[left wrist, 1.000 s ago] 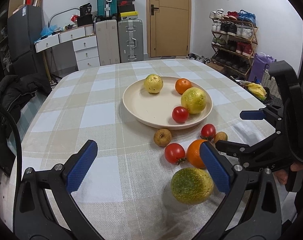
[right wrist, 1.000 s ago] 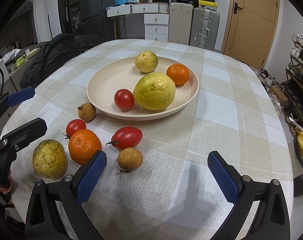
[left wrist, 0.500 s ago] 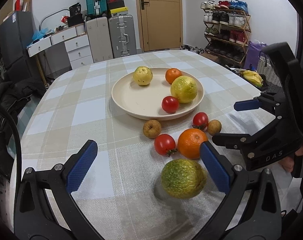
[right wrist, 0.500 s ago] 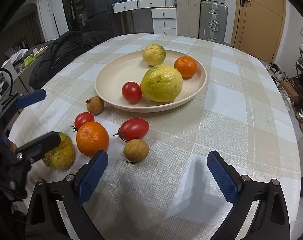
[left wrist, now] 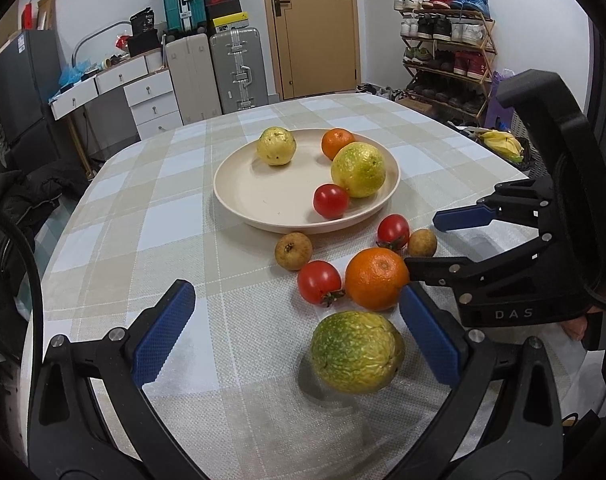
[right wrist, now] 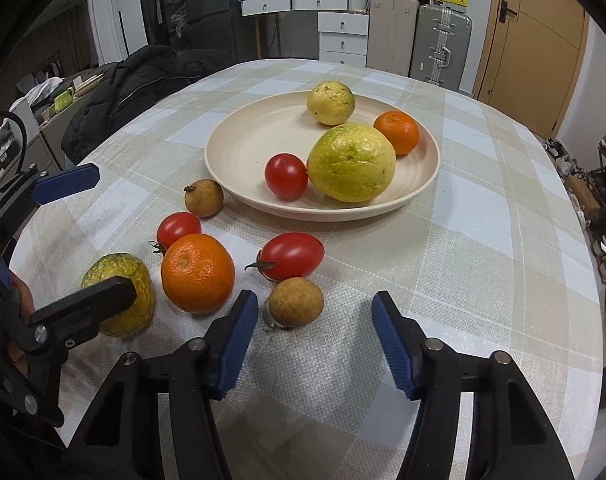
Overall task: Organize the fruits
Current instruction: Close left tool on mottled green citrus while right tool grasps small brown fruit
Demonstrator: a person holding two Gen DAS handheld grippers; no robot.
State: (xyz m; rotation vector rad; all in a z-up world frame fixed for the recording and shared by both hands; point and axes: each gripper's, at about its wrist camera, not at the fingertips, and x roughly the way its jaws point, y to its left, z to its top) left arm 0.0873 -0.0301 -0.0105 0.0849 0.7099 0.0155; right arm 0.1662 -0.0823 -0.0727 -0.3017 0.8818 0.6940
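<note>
A cream plate (left wrist: 263,200) (right wrist: 239,140) holds a yellow guava, a small orange, a large yellow-green citrus and a red tomato. On the cloth near it lie a green-yellow citrus (left wrist: 357,352) (right wrist: 119,280), an orange (left wrist: 377,278) (right wrist: 197,273), tomatoes (left wrist: 319,282) (right wrist: 291,255) and brown round fruits (left wrist: 293,251) (right wrist: 295,302). My left gripper (left wrist: 299,340) is open, with the green-yellow citrus between its fingers near the right one. My right gripper (right wrist: 315,338) is open, just short of the near brown fruit, and also shows in the left wrist view (left wrist: 431,240).
The table (right wrist: 483,220) has a checked cloth. A dark jacket (right wrist: 143,80) hangs at its far left edge. Drawers, suitcases, a door and a shoe rack (left wrist: 443,52) stand behind. Bananas (left wrist: 499,142) lie in a basket off the right side.
My left gripper has moved forward around the green-yellow citrus. My right gripper has narrowed its opening and come closer to the near brown fruit.
</note>
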